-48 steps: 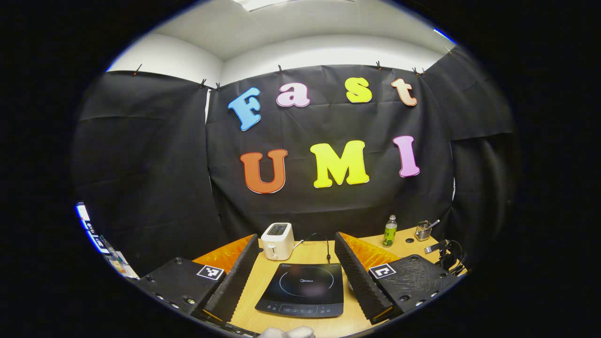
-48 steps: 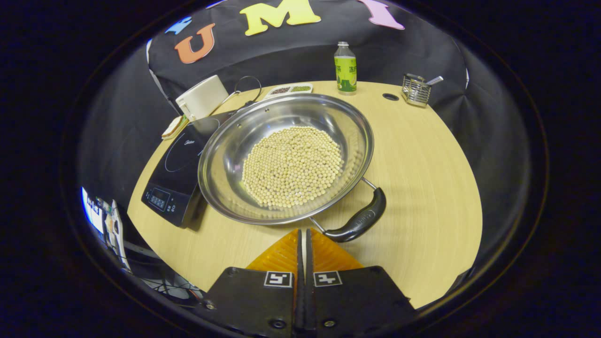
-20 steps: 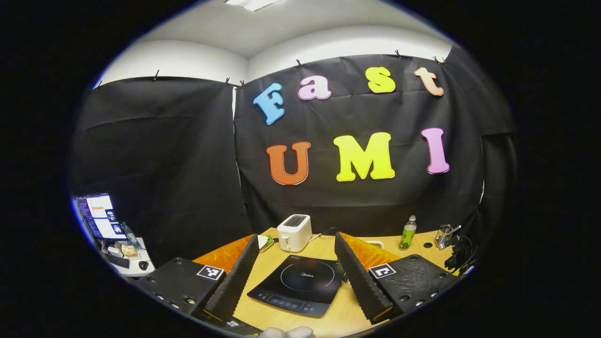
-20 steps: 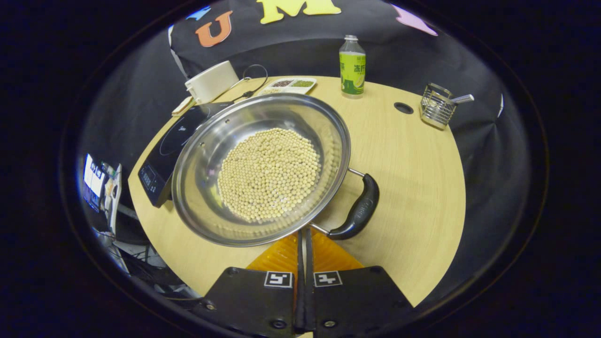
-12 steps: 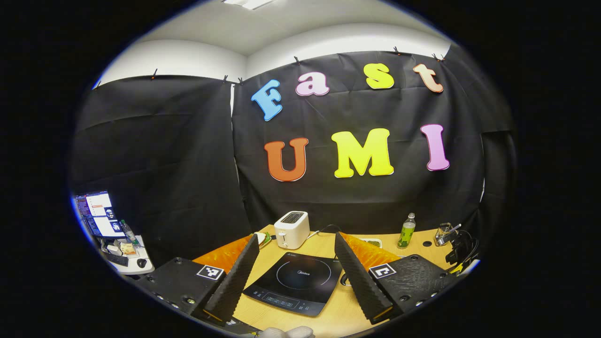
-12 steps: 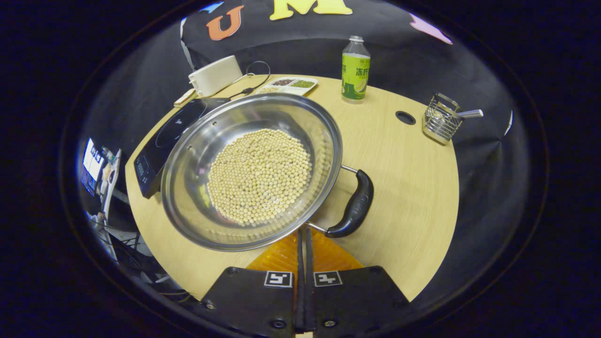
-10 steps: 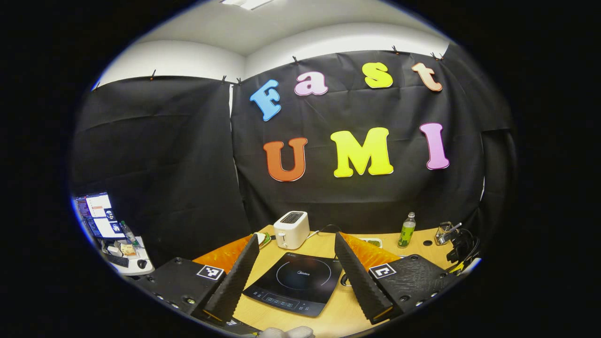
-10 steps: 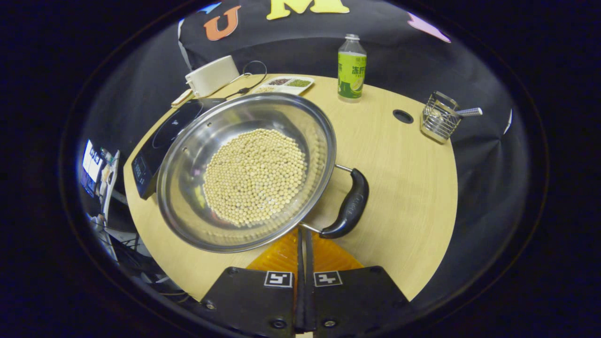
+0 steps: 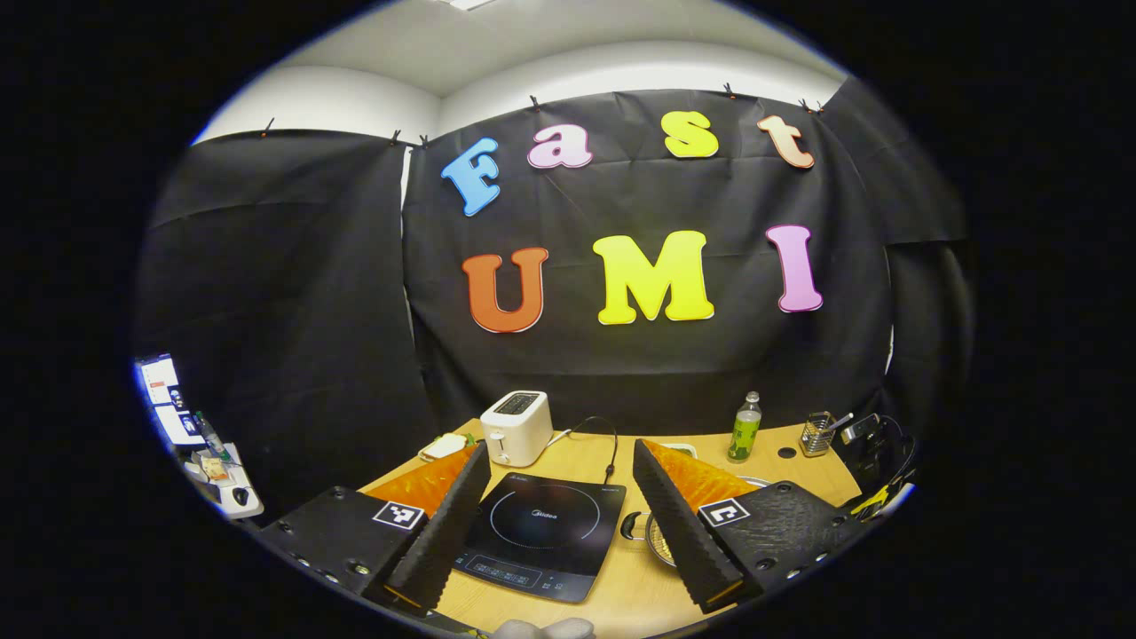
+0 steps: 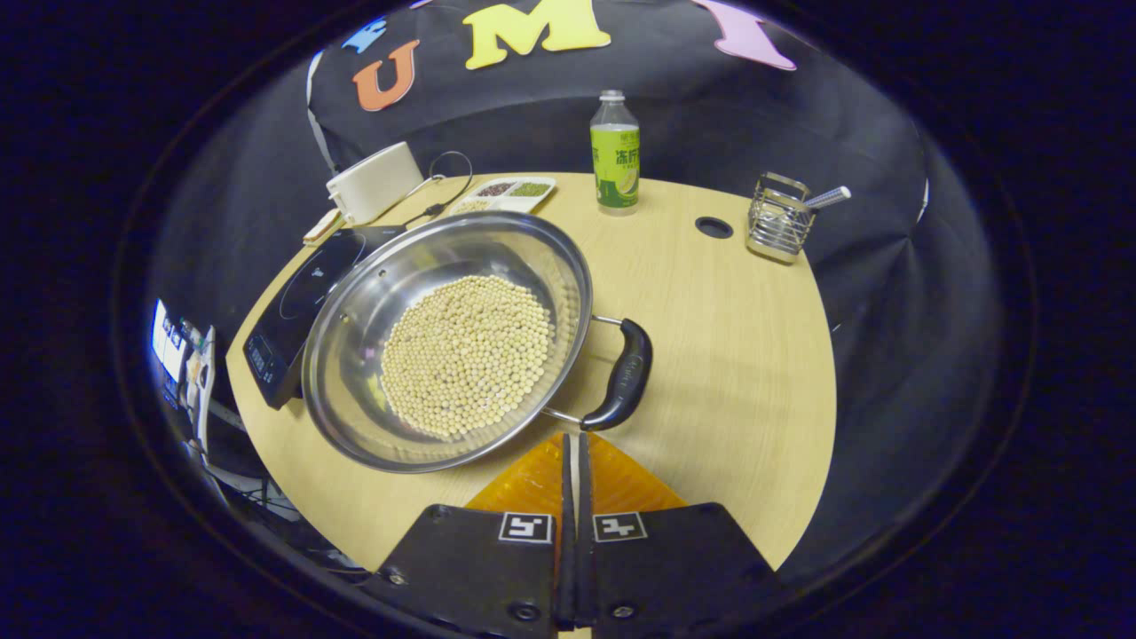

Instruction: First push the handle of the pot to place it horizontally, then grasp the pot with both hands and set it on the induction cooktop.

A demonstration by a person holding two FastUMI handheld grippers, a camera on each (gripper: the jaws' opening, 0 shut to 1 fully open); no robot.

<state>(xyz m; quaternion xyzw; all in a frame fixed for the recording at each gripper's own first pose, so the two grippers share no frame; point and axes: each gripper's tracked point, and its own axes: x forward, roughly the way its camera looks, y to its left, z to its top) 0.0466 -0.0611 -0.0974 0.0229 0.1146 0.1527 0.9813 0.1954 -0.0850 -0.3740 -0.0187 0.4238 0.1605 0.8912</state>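
Observation:
A steel pot point(image 10: 355, 355) holding pale beans rests on the wooden table point(image 10: 737, 355), its left side beside the black induction cooktop point(image 10: 297, 297). The pot's black handle point(image 10: 619, 373) points right, toward the table's middle. My right gripper point(image 10: 572, 439) is shut and empty, its tips just short of the handle's near end. My left gripper point(image 9: 560, 446) is open above the table's near edge, with the cooktop point(image 9: 541, 532) between its fingers. A sliver of the pot point(image 9: 655, 543) peeks out beside the left gripper's right finger.
At the back stand a white toaster point(image 10: 373, 182) with its cord, a divided dish point(image 10: 501, 191), a green bottle point(image 10: 615, 155) and a wire holder point(image 10: 774, 217). A cable hole point(image 10: 713, 227) lies near the holder. A desk with a screen point(image 9: 164, 390) sits left.
The pot has turned, its handle swinging from the near right toward the right. The right gripper stayed shut by the handle's end. The left gripper view swung, bringing the pot's edge in.

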